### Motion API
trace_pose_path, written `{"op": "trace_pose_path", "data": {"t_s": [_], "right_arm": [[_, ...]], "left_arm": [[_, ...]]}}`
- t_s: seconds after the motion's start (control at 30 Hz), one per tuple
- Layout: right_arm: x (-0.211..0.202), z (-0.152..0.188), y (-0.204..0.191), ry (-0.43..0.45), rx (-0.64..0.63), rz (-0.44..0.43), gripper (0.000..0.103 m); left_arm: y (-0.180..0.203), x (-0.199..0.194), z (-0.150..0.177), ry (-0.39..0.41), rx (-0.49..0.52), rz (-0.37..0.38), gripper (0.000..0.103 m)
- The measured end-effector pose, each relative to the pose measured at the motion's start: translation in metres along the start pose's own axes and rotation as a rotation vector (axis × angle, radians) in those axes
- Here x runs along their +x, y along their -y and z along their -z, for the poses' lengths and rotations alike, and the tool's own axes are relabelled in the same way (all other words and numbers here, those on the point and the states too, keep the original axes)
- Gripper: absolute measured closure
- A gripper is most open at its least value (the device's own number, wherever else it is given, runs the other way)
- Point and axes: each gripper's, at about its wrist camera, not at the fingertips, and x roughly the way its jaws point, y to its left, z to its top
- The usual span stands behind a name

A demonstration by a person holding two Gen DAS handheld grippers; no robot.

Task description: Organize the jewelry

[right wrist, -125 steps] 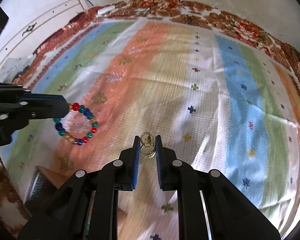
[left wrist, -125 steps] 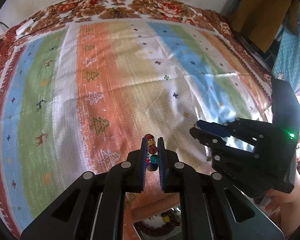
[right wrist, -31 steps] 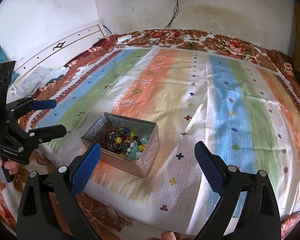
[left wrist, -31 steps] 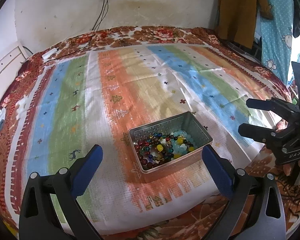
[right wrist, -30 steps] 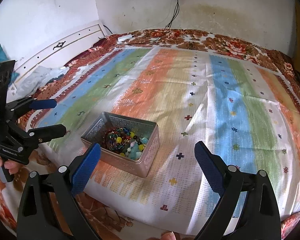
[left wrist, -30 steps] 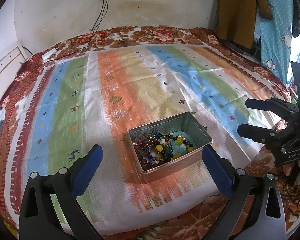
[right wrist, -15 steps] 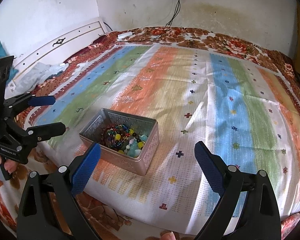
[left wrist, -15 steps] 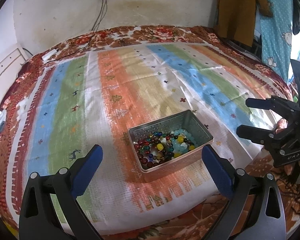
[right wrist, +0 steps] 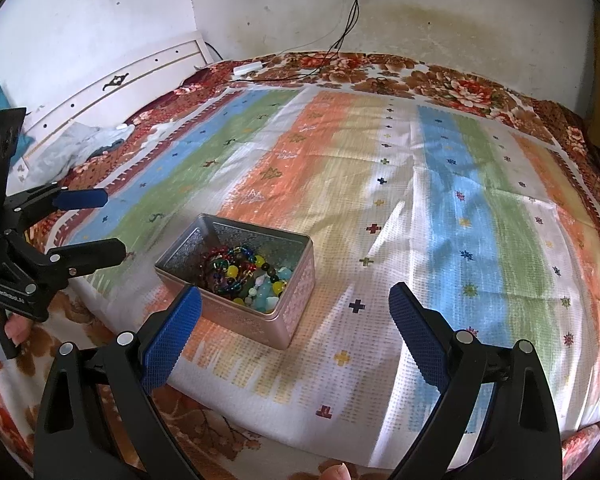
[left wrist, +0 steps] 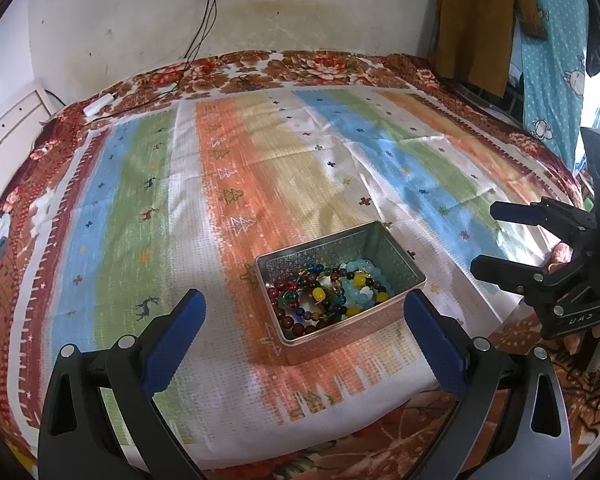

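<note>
Here, a metal tin [left wrist: 340,296] sits on the striped cloth [left wrist: 260,152] covering the bed, near its front edge, with the beaded bracelets [left wrist: 328,292] heaped inside it. The left tongs [left wrist: 300,332] hang just in front of the tin, spread wide and empty. The right tongs [right wrist: 292,320] hang in front of the tin too, likewise wide apart with nothing between them.

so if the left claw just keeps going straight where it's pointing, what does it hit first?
Probably the tin of beads, which sits centred between the open left claw fingers; depth is unclear, so it might pass just over the rim.
</note>
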Motion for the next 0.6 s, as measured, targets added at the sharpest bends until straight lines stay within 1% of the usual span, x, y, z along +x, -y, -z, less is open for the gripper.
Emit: {"op": "trace_pose_path", "data": {"t_s": [0.6], "right_arm": [[0.0004,0.0002,0.0009,-0.009,-0.003,0.004,0.008]], "left_arm": [[0.0000,-0.0019,-0.0009,0.001,0.002,0.009,0.006]]}}
